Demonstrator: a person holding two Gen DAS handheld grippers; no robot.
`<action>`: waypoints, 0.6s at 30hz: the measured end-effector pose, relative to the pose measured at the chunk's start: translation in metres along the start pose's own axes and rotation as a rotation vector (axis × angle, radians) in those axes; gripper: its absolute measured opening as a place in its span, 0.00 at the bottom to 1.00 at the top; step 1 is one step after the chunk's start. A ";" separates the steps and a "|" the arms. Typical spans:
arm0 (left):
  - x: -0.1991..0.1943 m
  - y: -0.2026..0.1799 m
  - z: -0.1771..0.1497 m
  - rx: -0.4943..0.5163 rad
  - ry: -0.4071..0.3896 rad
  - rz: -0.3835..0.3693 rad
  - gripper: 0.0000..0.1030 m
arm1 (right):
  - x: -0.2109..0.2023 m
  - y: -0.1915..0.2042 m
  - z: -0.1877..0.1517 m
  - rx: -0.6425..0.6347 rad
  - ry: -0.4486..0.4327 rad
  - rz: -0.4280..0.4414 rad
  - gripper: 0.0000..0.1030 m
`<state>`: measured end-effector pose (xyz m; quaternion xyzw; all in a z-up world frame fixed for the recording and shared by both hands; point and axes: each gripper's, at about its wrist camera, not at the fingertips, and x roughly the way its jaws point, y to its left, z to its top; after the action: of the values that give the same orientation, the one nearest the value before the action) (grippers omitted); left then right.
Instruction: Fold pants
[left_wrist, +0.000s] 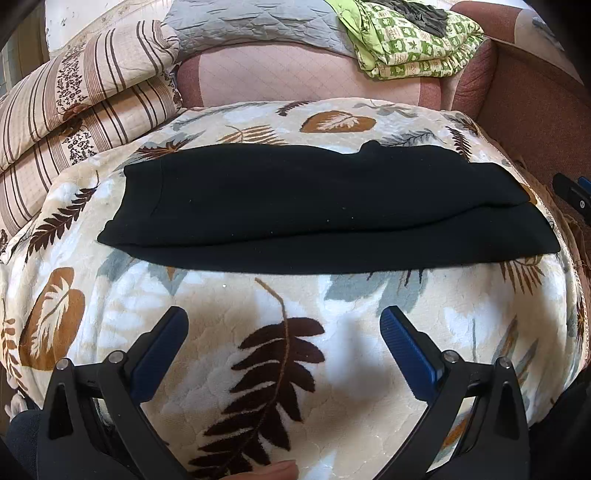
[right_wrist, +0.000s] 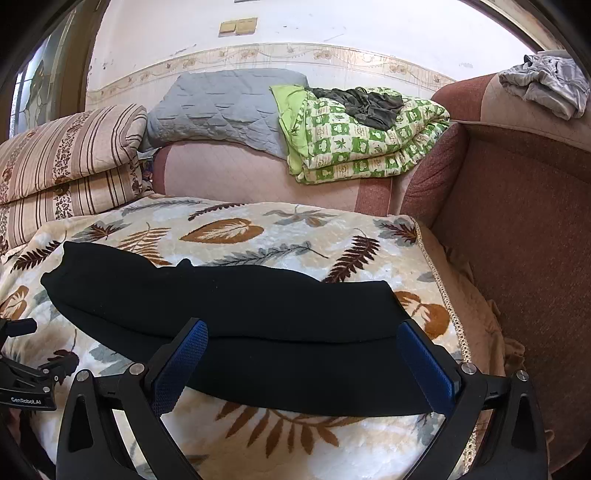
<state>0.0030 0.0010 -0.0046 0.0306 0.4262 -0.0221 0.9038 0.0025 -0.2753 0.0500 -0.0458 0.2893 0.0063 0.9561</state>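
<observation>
Black pants (left_wrist: 325, 210) lie folded lengthwise into a long band across a leaf-patterned blanket (left_wrist: 280, 369). In the left wrist view my left gripper (left_wrist: 284, 317) hovers over bare blanket on the near side of the pants, open wide, nothing between its blue pads. In the right wrist view the same pants (right_wrist: 236, 321) stretch from left to right, and my right gripper (right_wrist: 303, 328) hangs over their right half, open wide, with the cloth seen between the fingers but not pinched. The right gripper's tip (left_wrist: 572, 192) shows at the left view's right edge.
Striped folded quilts (right_wrist: 62, 162) are stacked at the left. A grey quilt (right_wrist: 221, 103) and a green patterned one (right_wrist: 362, 136) rest on the pink sofa back. The reddish armrest (right_wrist: 517, 221) bounds the right side. A fingertip (left_wrist: 273, 472) shows at the bottom edge.
</observation>
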 end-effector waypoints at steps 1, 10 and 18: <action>0.000 0.000 0.000 0.000 0.001 0.000 1.00 | -0.001 0.000 0.000 0.000 0.001 0.000 1.00; 0.001 -0.001 0.000 0.005 0.002 0.004 1.00 | -0.003 0.001 0.001 -0.003 -0.017 -0.006 1.00; 0.004 -0.001 -0.001 0.020 -0.004 0.003 1.00 | -0.016 -0.009 0.003 0.071 -0.127 -0.124 1.00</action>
<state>0.0049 0.0003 -0.0087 0.0402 0.4243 -0.0252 0.9043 -0.0086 -0.2834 0.0625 -0.0294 0.2249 -0.0604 0.9721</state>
